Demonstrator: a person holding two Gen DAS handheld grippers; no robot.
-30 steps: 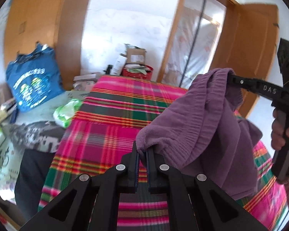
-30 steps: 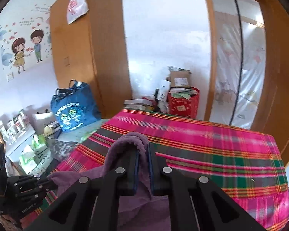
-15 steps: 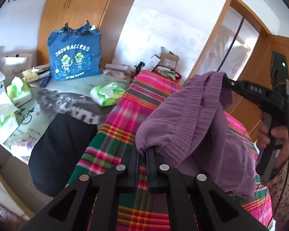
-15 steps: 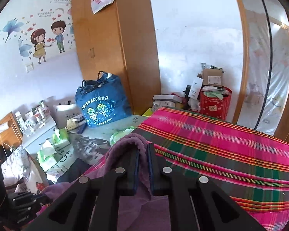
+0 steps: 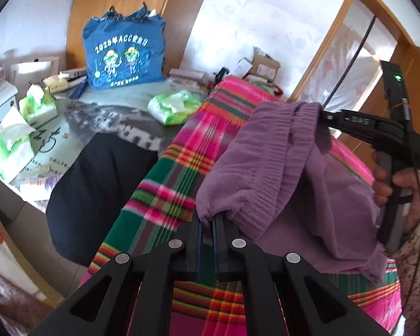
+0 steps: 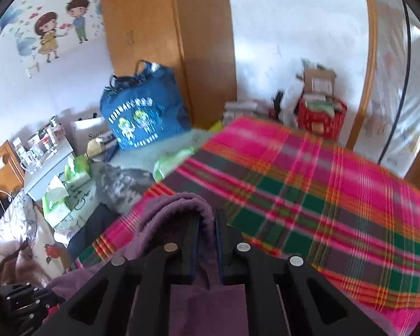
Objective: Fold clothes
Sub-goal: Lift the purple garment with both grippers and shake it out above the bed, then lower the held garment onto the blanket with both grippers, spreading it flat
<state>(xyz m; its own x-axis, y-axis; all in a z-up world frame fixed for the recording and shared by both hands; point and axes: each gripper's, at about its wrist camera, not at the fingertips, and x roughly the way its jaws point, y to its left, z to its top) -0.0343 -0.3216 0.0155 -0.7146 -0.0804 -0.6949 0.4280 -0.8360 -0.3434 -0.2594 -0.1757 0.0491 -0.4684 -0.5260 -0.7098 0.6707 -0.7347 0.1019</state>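
Both tools tip downward over the plaid blanket, and the purple garment hangs stretched between them, up off the cloth. The left tool has its jaws pressed together on one fleecy corner of the garment, right at the tips. Across on the right side of the left view, the right tool reaches in level, with the ribbed waistband bunched over its tips. A hand wraps the black grip below, and a floral sleeve shows at the frame's edge.

From the right wrist view, that tool has a fold of purple fleece pinched between its pads, the cloth looping up over the left finger and trailing back beneath the camera. The left tool's black body peeks in at the bottom left corner, mostly cut off. This view is smeared with motion blur, so the plaid lines and the far clutter are soft.

Around them: a blue tote bag with cartoon figures stands against a wooden wardrobe. Green tissue packs lie on the printed sheet beside the blanket, and a black cloth drapes over the near edge. A red basket of boxes sits past the blanket's far end, beside a wood-framed glass door
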